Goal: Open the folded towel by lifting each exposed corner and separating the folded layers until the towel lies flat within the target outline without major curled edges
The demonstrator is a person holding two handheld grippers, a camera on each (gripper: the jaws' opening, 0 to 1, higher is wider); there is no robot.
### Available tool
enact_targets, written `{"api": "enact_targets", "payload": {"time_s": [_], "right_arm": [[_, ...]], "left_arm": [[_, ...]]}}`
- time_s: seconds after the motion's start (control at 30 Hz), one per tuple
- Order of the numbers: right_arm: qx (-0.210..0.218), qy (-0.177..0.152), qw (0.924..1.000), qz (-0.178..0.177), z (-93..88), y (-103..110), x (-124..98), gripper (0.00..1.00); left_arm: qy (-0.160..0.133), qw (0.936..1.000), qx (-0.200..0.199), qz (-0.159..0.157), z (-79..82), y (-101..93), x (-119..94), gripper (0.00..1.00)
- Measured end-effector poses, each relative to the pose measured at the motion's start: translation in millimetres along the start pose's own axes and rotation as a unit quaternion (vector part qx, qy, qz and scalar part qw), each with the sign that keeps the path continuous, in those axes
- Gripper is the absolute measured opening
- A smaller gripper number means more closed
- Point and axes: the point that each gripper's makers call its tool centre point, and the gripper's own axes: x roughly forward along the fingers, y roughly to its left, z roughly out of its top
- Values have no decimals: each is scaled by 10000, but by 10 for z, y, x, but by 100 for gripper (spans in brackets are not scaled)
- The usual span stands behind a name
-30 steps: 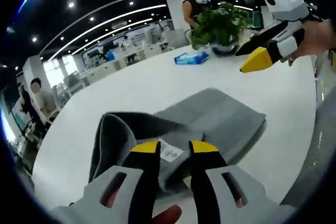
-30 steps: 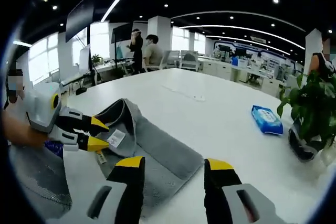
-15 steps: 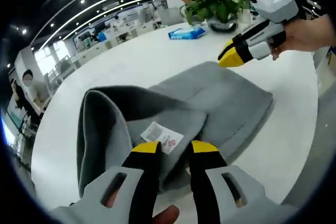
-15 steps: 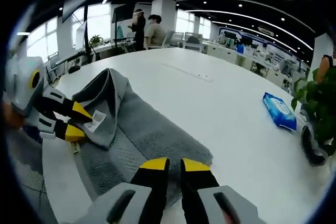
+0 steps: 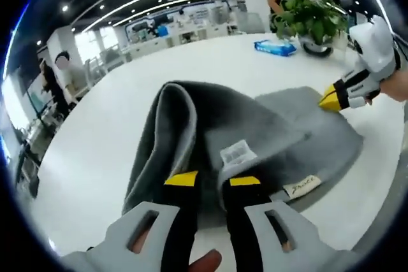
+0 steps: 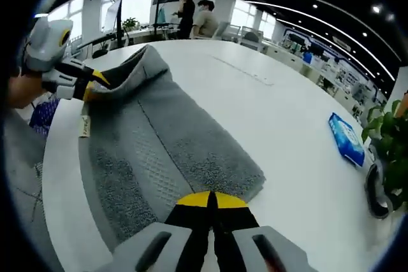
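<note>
A grey towel (image 5: 280,125) lies folded on the round white table (image 5: 115,119). In the left gripper view my left gripper (image 5: 213,180) is shut on the upper layer, which rises in a curled fold with a white care tag (image 5: 237,153) facing up. My right gripper (image 5: 331,99) presses at the towel's far edge. In the right gripper view the towel (image 6: 172,138) stretches away from my right gripper (image 6: 211,199), whose jaws are shut together over its near edge. The left gripper (image 6: 89,84) holds the raised corner at the far left.
A blue tissue pack (image 6: 347,138) and a potted plant (image 6: 386,157) stand further along the table (image 6: 268,113). The table's rim (image 6: 57,176) runs close beside the towel. People sit and stand at desks in the background.
My right gripper has come down to the towel's edge and its jaws have shut. My left gripper has drawn the upper layer up and across, which widens the fold.
</note>
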Motion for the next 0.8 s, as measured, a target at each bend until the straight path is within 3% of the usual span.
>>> {"api": "enact_targets", "payload": {"time_s": [0.37,0.8], "right_arm": [[-290,428,9986,-75,-265,91,-233,0],[-214,742,9970,-63,-524,427,-537,0]], "left_arm": [[35,9963,-812,271,-105,304,67,15],[179,9987,-480,48,-39,243,299,15]]}}
